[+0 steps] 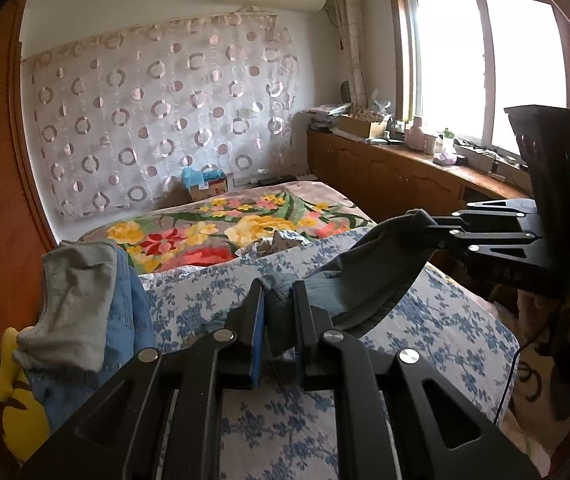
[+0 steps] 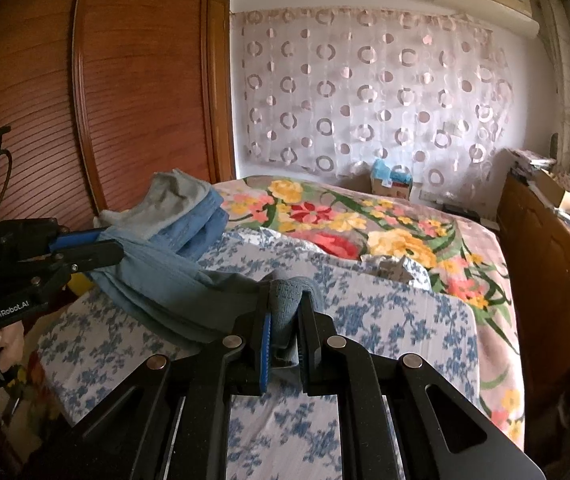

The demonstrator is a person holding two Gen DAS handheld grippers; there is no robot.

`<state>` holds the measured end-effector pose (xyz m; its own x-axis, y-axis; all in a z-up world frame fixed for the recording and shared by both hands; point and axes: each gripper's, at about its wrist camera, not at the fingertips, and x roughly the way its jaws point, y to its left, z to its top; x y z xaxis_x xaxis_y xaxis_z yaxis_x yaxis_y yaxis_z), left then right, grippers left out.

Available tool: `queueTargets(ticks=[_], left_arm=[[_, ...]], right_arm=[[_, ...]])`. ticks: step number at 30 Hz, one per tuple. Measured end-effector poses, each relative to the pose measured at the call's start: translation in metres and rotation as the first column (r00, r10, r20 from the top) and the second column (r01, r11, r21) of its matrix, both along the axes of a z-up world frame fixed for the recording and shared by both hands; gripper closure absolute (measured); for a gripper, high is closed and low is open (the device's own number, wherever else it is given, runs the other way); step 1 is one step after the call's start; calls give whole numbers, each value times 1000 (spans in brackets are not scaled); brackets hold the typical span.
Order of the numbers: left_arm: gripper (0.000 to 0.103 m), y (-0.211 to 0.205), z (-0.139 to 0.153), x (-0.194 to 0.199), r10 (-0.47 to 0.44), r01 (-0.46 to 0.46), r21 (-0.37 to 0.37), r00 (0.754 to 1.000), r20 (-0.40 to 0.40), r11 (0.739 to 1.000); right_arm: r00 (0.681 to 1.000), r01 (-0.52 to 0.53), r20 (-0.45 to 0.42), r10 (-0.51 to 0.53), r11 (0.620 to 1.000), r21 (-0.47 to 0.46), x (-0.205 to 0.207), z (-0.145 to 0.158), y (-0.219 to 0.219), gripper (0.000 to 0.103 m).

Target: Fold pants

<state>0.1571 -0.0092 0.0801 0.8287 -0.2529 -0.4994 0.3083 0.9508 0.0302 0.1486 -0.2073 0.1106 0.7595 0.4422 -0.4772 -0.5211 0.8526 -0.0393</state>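
Closest to us in the left wrist view, the left gripper (image 1: 279, 300) is clenched on a bunched fold of the pants (image 1: 369, 276), a grey-blue pair whose cloth rises between its two black fingers. From there the pants stretch up and to the right, lifted off the bed, to the right gripper (image 1: 419, 220), which pinches their far end. In the right wrist view we see the same span from the other side: the right gripper (image 2: 285, 304) is clamped on a thick ribbed wad of the pants (image 2: 173, 284), and the fabric sags away to the left to the left gripper (image 2: 115, 246), which grips it between a blue pad and a black finger. A hand (image 2: 3, 342) holds that gripper's handle at the left edge. Beneath the pants lies a blue-and-white floral bedsheet (image 1: 437, 320). Beyond both grippers a bright flowered blanket (image 1: 189, 232) covers the rest of the bed. To the left of the left gripper sits a pile of grey and blue clothes (image 1: 85, 300), with a wooden wardrobe (image 2: 125, 80) behind it.
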Motion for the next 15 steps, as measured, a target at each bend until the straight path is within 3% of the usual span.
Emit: queueTargets(ticks=[6,15], left_arm=[[90,-4,-6,-23,-16,16,-6,1000,-12,1000],[90,-13,-30,-59,-41,40,-7,998,-54,999]], right_arm=[[1000,2,-9,-2,1000,0,-21,4,-5,92],[998,-6,-57,9,999,40,-53,-16,-14,92]])
